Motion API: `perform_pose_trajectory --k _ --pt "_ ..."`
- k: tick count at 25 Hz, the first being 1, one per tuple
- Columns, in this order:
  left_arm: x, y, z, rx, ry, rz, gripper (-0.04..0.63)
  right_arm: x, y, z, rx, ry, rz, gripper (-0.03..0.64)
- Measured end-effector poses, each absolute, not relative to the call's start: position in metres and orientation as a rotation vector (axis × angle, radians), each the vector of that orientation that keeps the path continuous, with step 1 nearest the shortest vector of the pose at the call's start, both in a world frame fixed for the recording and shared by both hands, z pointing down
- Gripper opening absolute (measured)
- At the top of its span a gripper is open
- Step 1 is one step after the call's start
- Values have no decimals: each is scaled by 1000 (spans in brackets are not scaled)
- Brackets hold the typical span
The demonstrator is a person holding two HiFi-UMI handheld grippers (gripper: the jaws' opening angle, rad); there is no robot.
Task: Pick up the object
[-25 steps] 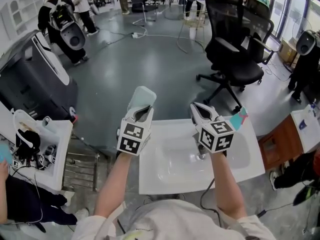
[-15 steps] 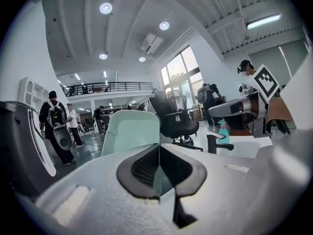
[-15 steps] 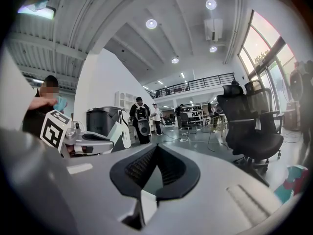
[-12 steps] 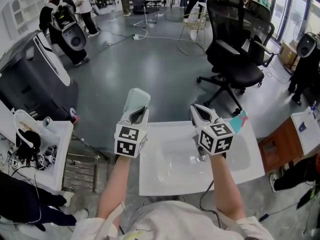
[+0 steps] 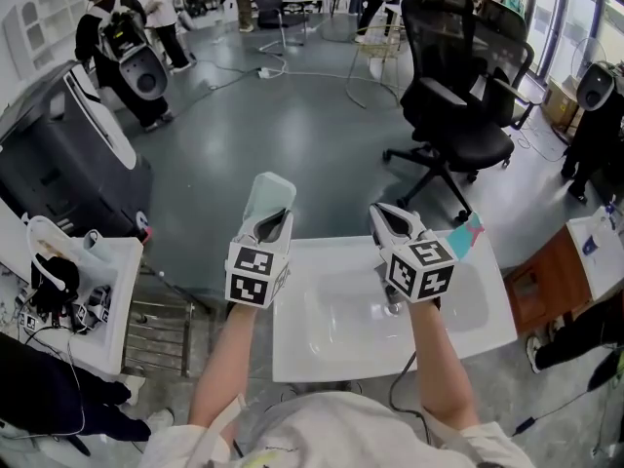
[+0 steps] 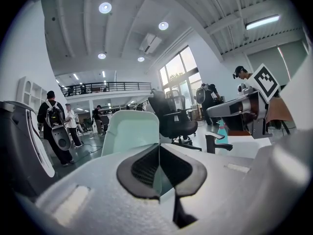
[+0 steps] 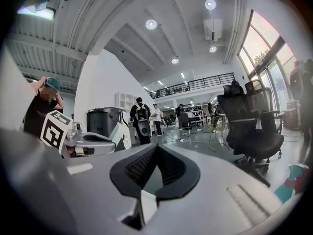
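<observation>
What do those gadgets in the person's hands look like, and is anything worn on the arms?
The left gripper and the right gripper are alike. Each is a pale grey plastic shell that tapers to two jaws lined with black ribbed pads. Each carries a white cube printed with black square markers. The forearms have no sleeves over them, and a light-coloured shirt shows below.

Counting as we go: 2 tools up front, the left tool (image 5: 272, 219) and the right tool (image 5: 383, 214), with 2 marker cubes (image 5: 255, 273) (image 5: 421, 266), 1 apiece. 1 pale green panel (image 5: 267, 193). Below, 1 white basin (image 5: 322, 354), 1 faucet (image 5: 391, 305) and 1 teal item (image 5: 466, 234). Out on the floor, 2 black office chairs (image 5: 453, 96) (image 5: 504, 32). Top left, 2 people (image 5: 102, 18) (image 5: 156, 3) and 1 dark grey machine (image 5: 58, 154). At the left edge, 1 more basin (image 5: 115, 305), making 2.
</observation>
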State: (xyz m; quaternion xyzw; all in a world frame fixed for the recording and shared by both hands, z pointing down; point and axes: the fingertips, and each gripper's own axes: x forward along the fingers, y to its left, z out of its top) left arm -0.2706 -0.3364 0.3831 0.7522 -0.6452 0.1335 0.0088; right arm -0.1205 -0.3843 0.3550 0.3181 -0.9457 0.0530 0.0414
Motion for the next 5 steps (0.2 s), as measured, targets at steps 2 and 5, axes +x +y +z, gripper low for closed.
perform_pose_trajectory --k 2,5 --pt "-270 -336 383 2352 -2015 416 8 -122 -383 355 970 -2897 161 3" --pt "-271 -337 384 2352 -2015 420 8 -124 -382 355 968 -2900 160 3"
